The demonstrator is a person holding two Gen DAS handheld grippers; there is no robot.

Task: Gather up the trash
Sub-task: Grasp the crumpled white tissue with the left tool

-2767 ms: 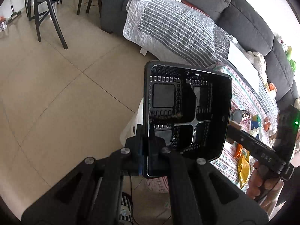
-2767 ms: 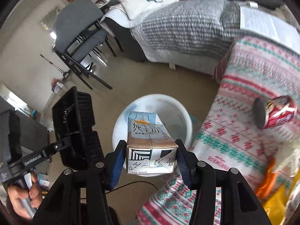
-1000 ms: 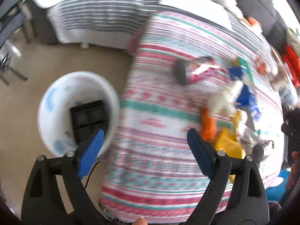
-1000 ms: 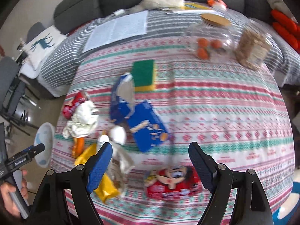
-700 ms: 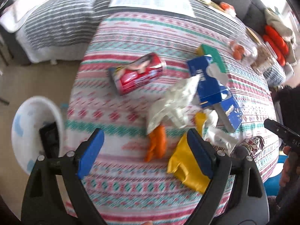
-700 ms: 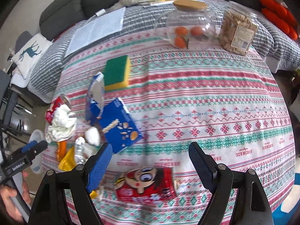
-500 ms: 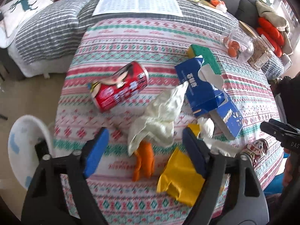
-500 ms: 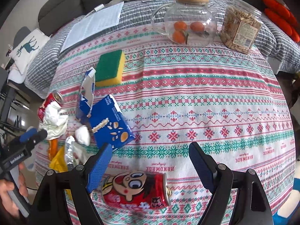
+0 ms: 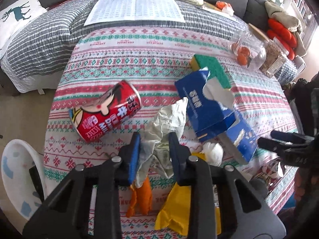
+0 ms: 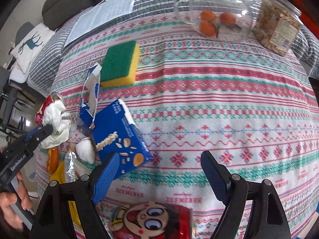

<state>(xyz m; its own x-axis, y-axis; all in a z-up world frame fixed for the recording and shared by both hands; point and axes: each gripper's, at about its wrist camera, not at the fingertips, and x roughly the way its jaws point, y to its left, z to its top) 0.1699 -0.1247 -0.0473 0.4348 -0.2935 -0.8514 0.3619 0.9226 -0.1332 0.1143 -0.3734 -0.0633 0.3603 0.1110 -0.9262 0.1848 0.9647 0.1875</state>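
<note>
Closing grip: the left claw (image 9: 153,149) had just been narrowing its jaws around a crumpled white paper wad (image 9: 169,119), which sat between the blue pads; the pads appeared to touch its sides, though a firm pinch could not be confirmed.
Left claw angle: pointed steeply down at the litter pile, probably so the pads could bracket the soft wad from both sides.
Right claw: the right claw (image 10: 157,171) hung with jaws spread wide and nothing between them, above a red cartoon-printed can (image 10: 151,219) lying on its side at the near edge of the surface.
Right claw purpose: that wide spread looked suited to the can's girth, a likely next pick.
Surface: a round top under a red, green and white patterned tablecloth (image 10: 219,103).
Trash pile: a second red can (image 9: 105,113) lay on its side just left of the wad; a torn blue carton (image 9: 207,107) and a blue snack box (image 10: 117,133) lay touching one another; orange scraps (image 9: 143,195) and a yellow wrapper (image 9: 179,205) sat nearest the left claw's body.
Not trash, judged: a green and yellow sponge (image 10: 119,63), a glass jar of oranges (image 10: 215,16) and a nut jar (image 10: 277,29) stood well apart at the far side.
Bin: a white wastebasket (image 9: 14,175) stood on the floor beside the surface, already holding something dark, within easy reach for drops.
Holder: a person's hand (image 10: 12,201) gripped the left tool's handle.
</note>
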